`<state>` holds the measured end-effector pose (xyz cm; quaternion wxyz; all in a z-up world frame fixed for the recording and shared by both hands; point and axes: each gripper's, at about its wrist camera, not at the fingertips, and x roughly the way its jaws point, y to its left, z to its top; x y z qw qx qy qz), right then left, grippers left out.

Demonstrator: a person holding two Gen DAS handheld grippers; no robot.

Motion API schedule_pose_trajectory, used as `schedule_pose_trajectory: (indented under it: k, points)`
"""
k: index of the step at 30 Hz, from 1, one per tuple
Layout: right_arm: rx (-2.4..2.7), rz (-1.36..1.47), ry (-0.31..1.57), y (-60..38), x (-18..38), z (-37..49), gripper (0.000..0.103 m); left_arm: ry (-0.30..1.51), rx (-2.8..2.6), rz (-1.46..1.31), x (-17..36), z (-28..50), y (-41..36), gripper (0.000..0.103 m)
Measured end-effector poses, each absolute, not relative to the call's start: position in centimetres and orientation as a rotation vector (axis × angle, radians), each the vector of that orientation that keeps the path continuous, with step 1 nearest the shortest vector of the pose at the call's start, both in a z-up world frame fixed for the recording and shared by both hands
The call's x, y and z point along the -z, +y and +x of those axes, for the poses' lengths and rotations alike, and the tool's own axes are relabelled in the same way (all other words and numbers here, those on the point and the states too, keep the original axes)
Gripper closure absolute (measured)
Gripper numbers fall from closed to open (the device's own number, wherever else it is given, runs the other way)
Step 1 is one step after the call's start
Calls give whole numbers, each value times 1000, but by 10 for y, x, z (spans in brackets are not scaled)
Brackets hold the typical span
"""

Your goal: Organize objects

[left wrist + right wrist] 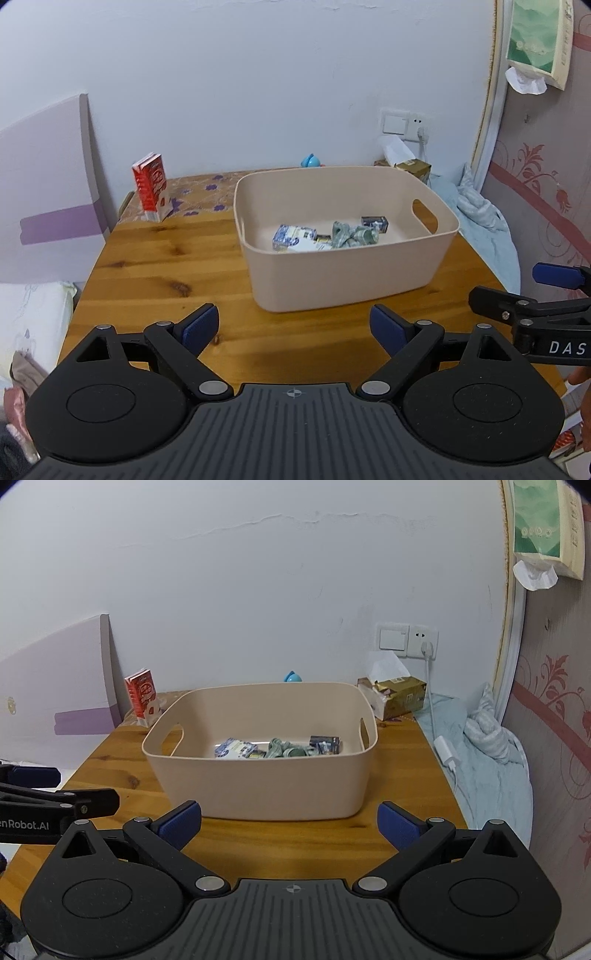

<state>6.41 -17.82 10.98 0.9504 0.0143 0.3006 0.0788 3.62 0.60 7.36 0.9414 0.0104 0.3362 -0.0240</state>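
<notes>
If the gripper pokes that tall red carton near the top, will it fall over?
Probably yes. The red carton stands upright, tall on a narrow base, so a high push would likely tip it. Its flat sides mean it shouldn't roll. It looks like thin card, so a hard squeeze might dent it; whether it is full cannot be told.

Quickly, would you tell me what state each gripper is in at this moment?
Left gripper: open, holding nothing, above the wooden table.
Right gripper: open, holding nothing, facing the beige bin.
</notes>
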Motion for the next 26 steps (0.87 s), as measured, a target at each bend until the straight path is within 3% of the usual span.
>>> schedule_pose_trajectory:
  k: [26]
  points:
    - [-133,14,665,-185,-103,50,0,663,88,14,-82,17,19,10]
